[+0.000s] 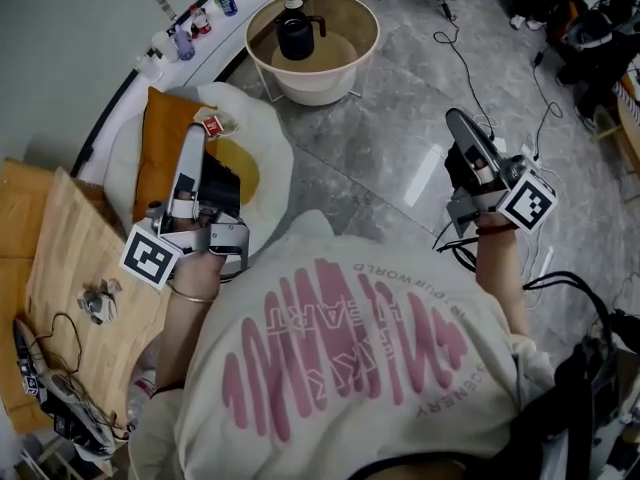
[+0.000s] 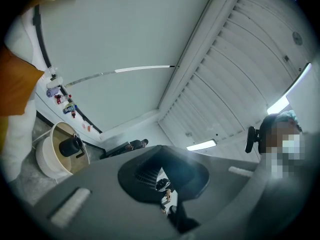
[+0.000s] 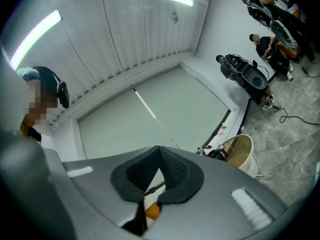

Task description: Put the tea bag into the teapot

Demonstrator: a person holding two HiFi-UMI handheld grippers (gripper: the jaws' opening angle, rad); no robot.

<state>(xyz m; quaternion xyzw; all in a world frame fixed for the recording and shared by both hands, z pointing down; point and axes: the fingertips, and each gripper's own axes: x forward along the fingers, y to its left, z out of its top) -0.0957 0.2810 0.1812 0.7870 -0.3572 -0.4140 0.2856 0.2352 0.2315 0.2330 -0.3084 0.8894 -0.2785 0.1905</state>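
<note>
Your left gripper point(image 1: 191, 138) is at lower left of the head view, above the white shirt point(image 1: 350, 368) that fills the bottom of the frame. It is clenched: in the left gripper view the dark pads point(image 2: 142, 174) meet at the tip with nothing caught between them. Your right gripper point(image 1: 462, 128) is at right centre, over the grey floor point(image 1: 380, 158), and is also clenched. The right gripper view shows its pads point(image 3: 135, 176) closed tip to tip, gripping nothing. A wooden worktop point(image 1: 60, 258) runs down the left edge of the head view with a cable point(image 1: 55, 328) on it. The tea bag point(image 1: 212, 125) lies on the white cushion point(image 1: 270, 138), at the upper edge of the orange pillow point(image 1: 165, 148). It is just right of the left gripper's tip; you cannot tell if they touch. Further up, at top centre, the black teapot point(image 1: 296, 33) stands upright inside the round basket table point(image 1: 345, 83), well apart from the tea bag. The left gripper view has the teapot point(image 2: 70, 146) in the same basket at left centre. The right gripper view shows the basket point(image 3: 243, 154) at right centre. Small bottles point(image 1: 200, 13) line a ledge at upper left of the head view. Black cables point(image 1: 462, 68) trail over the floor at upper right. People point(image 3: 260, 44) are far off in the upper right of the right gripper view.
</note>
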